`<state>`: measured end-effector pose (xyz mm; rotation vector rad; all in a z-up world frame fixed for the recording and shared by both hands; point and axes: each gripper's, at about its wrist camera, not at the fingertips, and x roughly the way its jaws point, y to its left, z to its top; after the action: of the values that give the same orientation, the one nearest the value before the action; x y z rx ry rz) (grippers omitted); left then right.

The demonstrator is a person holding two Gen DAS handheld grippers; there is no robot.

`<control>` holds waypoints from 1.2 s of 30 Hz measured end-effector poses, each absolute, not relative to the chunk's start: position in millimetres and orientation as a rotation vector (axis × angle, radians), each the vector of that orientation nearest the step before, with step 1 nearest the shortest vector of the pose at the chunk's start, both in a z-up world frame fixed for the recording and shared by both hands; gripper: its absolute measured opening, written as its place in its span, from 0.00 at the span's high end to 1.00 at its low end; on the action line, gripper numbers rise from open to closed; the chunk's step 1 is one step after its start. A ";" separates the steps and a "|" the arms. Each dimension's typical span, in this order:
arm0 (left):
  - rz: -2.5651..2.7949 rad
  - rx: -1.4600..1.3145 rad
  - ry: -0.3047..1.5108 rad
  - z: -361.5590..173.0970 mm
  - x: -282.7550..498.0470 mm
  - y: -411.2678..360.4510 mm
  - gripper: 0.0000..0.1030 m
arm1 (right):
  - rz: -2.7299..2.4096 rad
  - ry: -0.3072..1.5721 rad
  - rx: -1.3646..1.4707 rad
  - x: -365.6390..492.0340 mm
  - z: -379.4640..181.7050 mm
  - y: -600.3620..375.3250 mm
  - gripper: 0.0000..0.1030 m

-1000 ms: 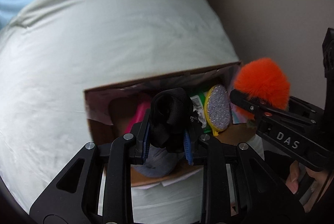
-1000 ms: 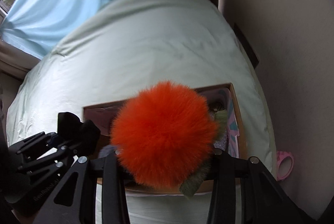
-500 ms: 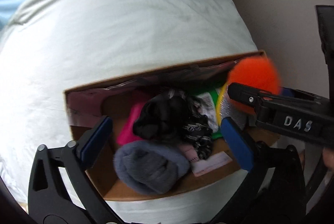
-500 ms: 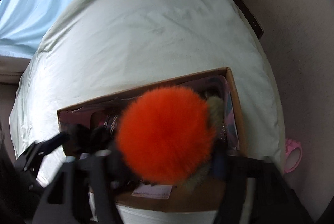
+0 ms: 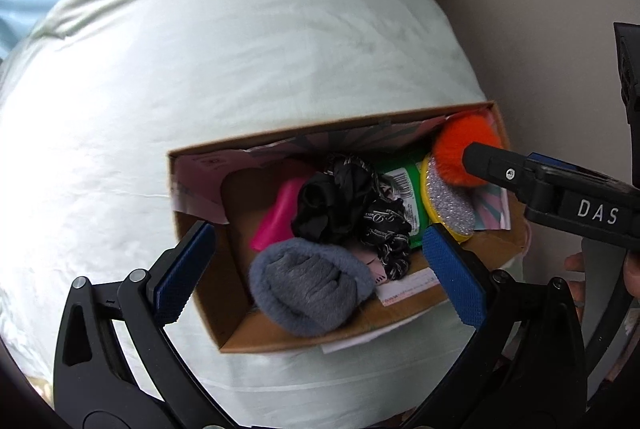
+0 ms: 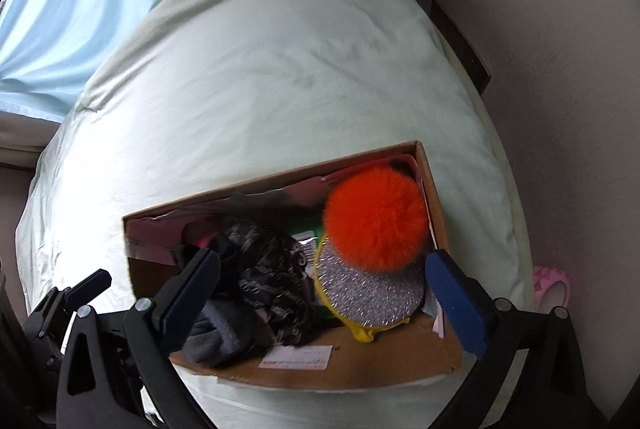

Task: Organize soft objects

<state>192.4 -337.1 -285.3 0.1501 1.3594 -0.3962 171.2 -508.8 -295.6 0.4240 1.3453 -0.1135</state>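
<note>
Above the cardboard box [image 5: 208, 317], both hand-held grippers spread; the right hand-held gripper [image 6: 324, 293] reads "DAS".

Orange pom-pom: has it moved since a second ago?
Yes. Released by the right gripper, the orange pom-pom now sits in the cardboard box's far right corner, above the glittery scrubber.

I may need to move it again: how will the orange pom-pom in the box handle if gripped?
The orange pom-pom looks fluffy, so it probably squashes under the pads and weighs little. Being round and perched on the silver scrubber, it may roll when nudged.
</note>
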 end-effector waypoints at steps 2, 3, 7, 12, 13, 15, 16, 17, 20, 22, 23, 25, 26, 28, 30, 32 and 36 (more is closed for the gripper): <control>-0.392 0.136 1.329 -268.9 188.5 -331.5 0.00 | -0.112 1.326 0.402 169.2 -281.2 -502.9 0.01; -0.391 0.120 1.315 -259.2 185.7 -325.5 0.00 | -0.112 1.313 0.388 168.3 -274.3 -499.7 0.01; -0.369 0.079 1.249 -221.2 172.9 -297.6 0.00 | -0.080 1.250 0.345 158.6 -231.6 -481.2 0.01; -0.328 0.055 1.136 -164.9 150.0 -255.4 0.00 | -0.044 1.147 0.288 143.1 -174.0 -452.3 0.01; -0.319 0.048 1.108 -151.9 144.1 -244.7 0.00 | -0.031 1.118 0.272 137.1 -157.5 -442.8 0.01; -0.299 0.035 1.054 -127.3 132.3 -223.2 0.00 | -0.015 1.082 0.246 128.3 -136.7 -429.8 0.01; -0.288 0.025 1.021 -113.5 124.8 -209.8 0.00 | -0.006 1.061 0.229 122.8 -124.3 -421.0 0.01; -0.278 0.014 0.996 -102.5 118.8 -199.1 0.00 | -0.001 1.035 0.206 115.7 -110.4 -410.2 0.01; -0.250 -0.018 0.911 -67.6 98.6 -164.2 0.00 | 0.002 0.946 0.136 93.6 -74.0 -380.3 0.01; -0.226 -0.034 0.845 -45.2 82.8 -141.1 0.00 | 0.009 0.893 0.114 79.7 -55.1 -364.0 0.01; -0.219 -0.039 0.817 -36.3 75.8 -131.3 0.00 | 0.016 0.863 0.104 71.2 -44.2 -354.0 0.01; -0.201 -0.043 0.759 -18.4 58.8 -110.9 0.00 | 0.022 0.813 0.082 56.0 -27.4 -335.9 0.00; -0.193 -0.043 0.736 -10.9 51.8 -102.4 0.00 | 0.024 0.794 0.077 50.3 -21.5 -329.0 0.00; -0.179 -0.043 0.686 4.2 36.3 -86.5 0.00 | 0.030 0.762 0.071 38.7 -11.0 -316.1 0.01; -0.164 -0.037 0.650 14.6 25.2 -75.2 0.00 | 0.043 0.735 0.069 27.6 -1.8 -305.4 0.00; -0.149 -0.031 0.623 22.6 14.5 -64.5 0.00 | 0.044 0.703 0.062 17.2 6.9 -294.6 0.00; -0.143 -0.040 0.590 26.3 -3.2 -51.9 0.00 | 0.045 0.658 0.044 2.4 15.1 -280.5 0.00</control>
<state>-3.2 -51.9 26.3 -0.0398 0.5901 -0.1430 2.4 -280.5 15.1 0.0443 0.6583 0.0455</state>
